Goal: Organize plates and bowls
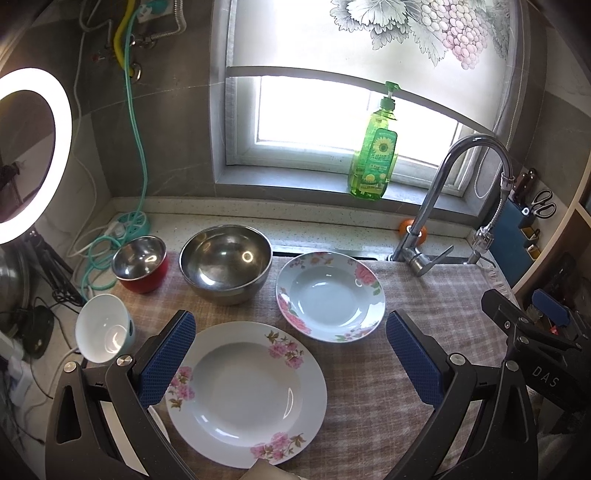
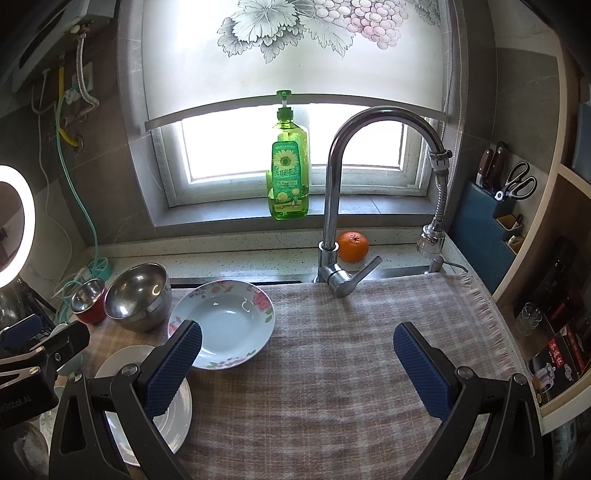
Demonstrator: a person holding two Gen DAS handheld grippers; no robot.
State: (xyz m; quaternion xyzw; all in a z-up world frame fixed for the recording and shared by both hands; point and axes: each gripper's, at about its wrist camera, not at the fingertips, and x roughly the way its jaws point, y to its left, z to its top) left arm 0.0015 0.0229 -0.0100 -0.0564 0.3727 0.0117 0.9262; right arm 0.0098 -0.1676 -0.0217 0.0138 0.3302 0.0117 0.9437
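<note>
Bright daylight through the white-framed window [image 1: 354, 122] below the grape-printed roller blind [image 1: 369, 33], its panes blown out to pure white. Added glow left of that window from a glowing round ring lamp [image 1: 33, 155] (also overexposed). Specular glints on the large stainless steel bowl [image 1: 225, 262] and curved chrome faucet [image 2: 369, 155]. Soft, faint shadows on the checked cloth [image 2: 332, 350]. Strong fisheye bending, dark vignetted corners; centre sharp, no motion blur.

Grey-tiled kitchen wall [image 2: 110, 177] with a bright window [image 2: 295, 147] under a grape-printed blind [image 2: 295, 48]; a lit ring light [image 1: 37, 155] at left.
</note>
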